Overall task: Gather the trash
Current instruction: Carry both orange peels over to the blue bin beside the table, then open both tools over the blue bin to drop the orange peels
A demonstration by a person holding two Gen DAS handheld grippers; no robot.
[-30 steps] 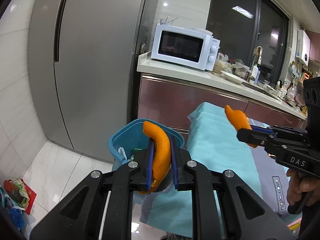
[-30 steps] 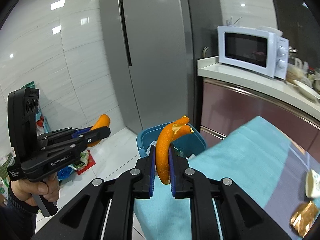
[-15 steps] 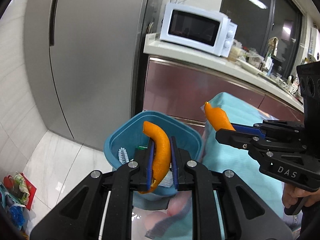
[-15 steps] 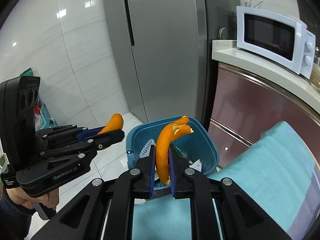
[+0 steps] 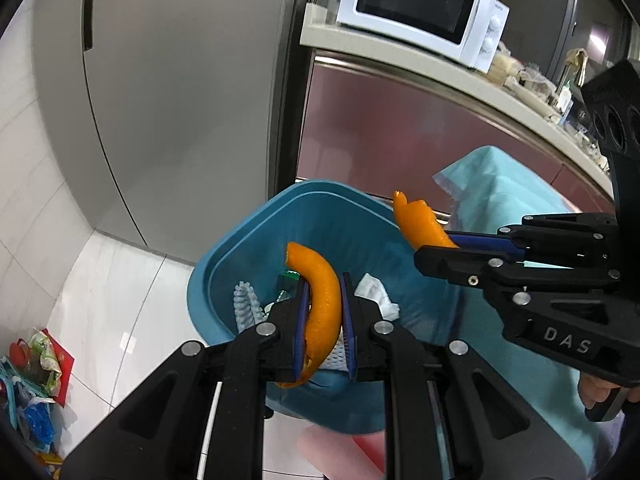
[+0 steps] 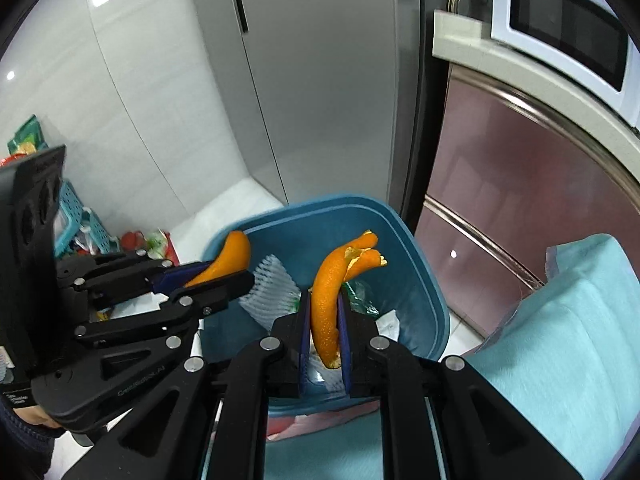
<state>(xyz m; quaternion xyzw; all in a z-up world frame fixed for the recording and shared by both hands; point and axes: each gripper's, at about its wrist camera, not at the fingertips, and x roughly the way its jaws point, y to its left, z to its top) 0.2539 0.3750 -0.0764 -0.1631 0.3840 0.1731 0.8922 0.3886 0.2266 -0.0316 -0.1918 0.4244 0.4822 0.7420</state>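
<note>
The blue trash bin (image 5: 224,276) sat on the floor beside the fridge (image 5: 180,80), with a white brush and wrappers inside. Over its opening, the left claw (image 5: 324,312) was clamped tight on a curved orange peel (image 5: 320,300). Same with the right claw (image 6: 325,328), pinching a split orange peel (image 6: 326,292) above that bin.

Blue bin (image 5: 240,248) is showing smooth, semi-glossy plastic. Orange peels (image 5: 320,308) (image 6: 326,304) are presenting a pitted, waxy rind. Refrigerator door (image 5: 180,80) is reading as brushed matt metal. Floor tiles (image 5: 112,300) are gleaming glossy. Teal cloth (image 6: 560,352) is appearing soft, matt.
</note>
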